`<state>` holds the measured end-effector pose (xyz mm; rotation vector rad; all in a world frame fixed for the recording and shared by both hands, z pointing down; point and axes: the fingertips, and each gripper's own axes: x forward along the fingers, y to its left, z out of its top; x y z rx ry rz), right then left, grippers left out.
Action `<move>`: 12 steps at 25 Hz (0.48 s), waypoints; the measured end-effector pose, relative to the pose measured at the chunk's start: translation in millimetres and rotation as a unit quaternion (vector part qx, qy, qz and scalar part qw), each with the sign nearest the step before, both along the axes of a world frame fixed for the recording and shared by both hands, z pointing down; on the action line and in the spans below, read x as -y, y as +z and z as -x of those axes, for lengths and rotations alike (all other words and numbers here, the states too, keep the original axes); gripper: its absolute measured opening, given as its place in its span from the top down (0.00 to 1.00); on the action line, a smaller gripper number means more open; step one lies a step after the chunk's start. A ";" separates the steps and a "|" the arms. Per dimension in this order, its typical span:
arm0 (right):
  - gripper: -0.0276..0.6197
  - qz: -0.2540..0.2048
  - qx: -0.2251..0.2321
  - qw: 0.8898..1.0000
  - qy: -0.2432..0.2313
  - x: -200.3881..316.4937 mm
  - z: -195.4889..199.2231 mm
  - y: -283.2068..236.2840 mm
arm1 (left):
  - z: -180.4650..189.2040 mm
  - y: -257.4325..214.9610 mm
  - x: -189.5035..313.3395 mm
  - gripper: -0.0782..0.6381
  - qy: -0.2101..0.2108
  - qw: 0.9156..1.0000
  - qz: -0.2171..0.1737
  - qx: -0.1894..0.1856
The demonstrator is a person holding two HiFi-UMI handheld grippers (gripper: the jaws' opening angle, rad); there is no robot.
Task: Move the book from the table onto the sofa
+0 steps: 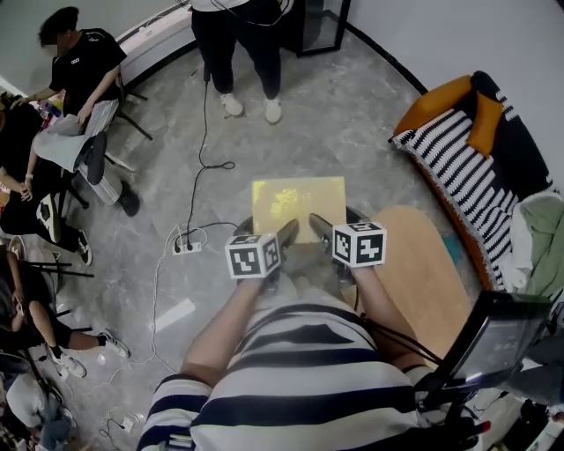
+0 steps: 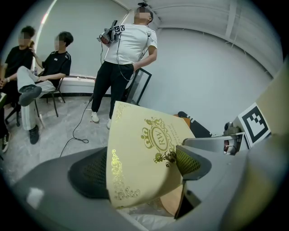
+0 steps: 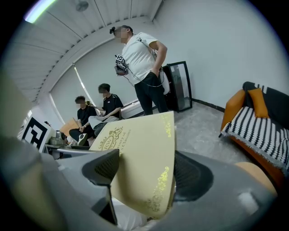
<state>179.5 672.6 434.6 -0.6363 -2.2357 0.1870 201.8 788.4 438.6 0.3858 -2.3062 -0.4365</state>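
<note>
Carry step: you hold book aloft, left gripper and right gripper both clamped on its near edge. Next: swing to sofa, off right gripper's right; lower, release

Your room is bright. A ceiling light glows high above the jaws of your right gripper. Edges bend and darken.

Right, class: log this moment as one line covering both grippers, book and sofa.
stage: carrying | left gripper: shut on book | right gripper: shut on book | book: held off table | sofa: at right, not yet reached
</note>
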 end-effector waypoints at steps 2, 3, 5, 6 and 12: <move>0.40 0.003 0.001 1.000 0.004 1.2 5.3 -0.8 | 6.5 -0.9 1.1 0.24 0.004 1.000 0.002 -0.001; 0.40 0.004 0.001 1.000 0.007 3.1 8.0 -0.9 | 9.9 -1.1 2.9 0.24 0.008 1.000 0.003 -0.002; 0.40 0.006 0.001 1.000 0.016 9.2 14.9 -1.3 | 19.0 -2.1 8.6 0.24 0.017 1.000 0.003 0.000; 0.40 0.006 0.002 1.000 0.022 12.4 19.8 -1.8 | 25.2 -2.9 11.5 0.24 0.023 1.000 0.003 0.002; 0.40 -0.001 0.006 0.997 0.071 31.3 51.1 -0.3 | 67.4 0.6 29.1 0.24 0.067 0.998 -0.004 0.004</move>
